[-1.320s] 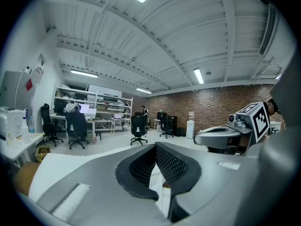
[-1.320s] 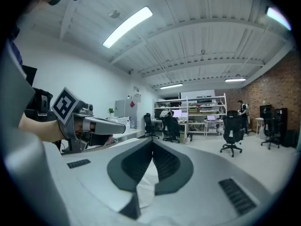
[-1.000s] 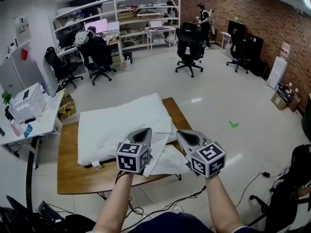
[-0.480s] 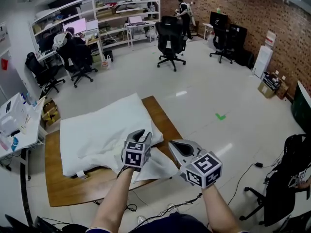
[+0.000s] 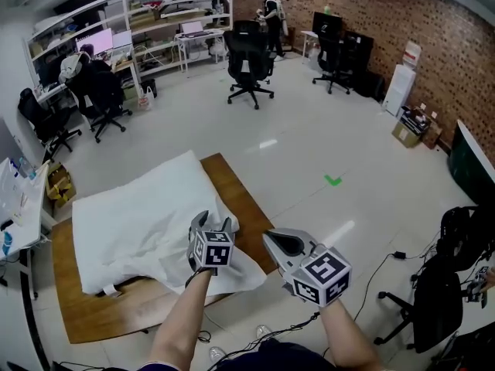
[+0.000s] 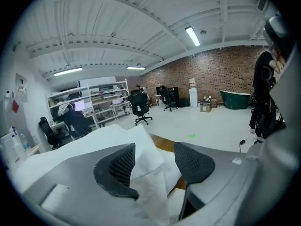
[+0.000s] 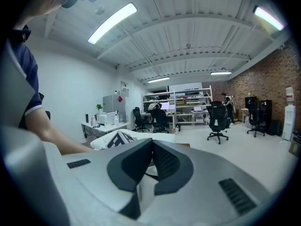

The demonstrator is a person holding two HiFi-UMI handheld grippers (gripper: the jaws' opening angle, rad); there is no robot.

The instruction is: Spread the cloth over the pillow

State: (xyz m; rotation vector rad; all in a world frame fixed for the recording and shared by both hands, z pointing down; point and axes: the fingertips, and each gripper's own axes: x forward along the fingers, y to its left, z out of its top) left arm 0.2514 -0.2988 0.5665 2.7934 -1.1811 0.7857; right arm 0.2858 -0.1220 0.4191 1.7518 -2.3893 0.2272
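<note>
A white pillow [image 5: 131, 222] lies on the wooden table [image 5: 241, 201]. The white cloth [image 5: 241, 273] is bunched at the pillow's near right corner and hangs over the table edge. My left gripper [image 5: 214, 222] is over that corner. Its jaws are opening, and a fold of cloth [image 6: 149, 173] stands loose between the pads, leaning on the left one. My right gripper [image 5: 272, 240] hovers just right of the cloth, off the table edge. Its jaws are shut, with a strip of cloth [image 7: 141, 194] pinched between them.
Black office chairs [image 5: 247, 64] stand on the pale floor behind the table. A white desk [image 5: 19, 207] is at the left and shelves [image 5: 166, 14] line the back wall. Cables [image 5: 263, 332] lie on the floor near my feet, and another chair [image 5: 452, 284] stands at the right.
My left gripper's jaws have gone from shut on the cloth to wide apart, and the cloth has slackened. My view has swung right, so the table sits further left. The right gripper stays shut.
</note>
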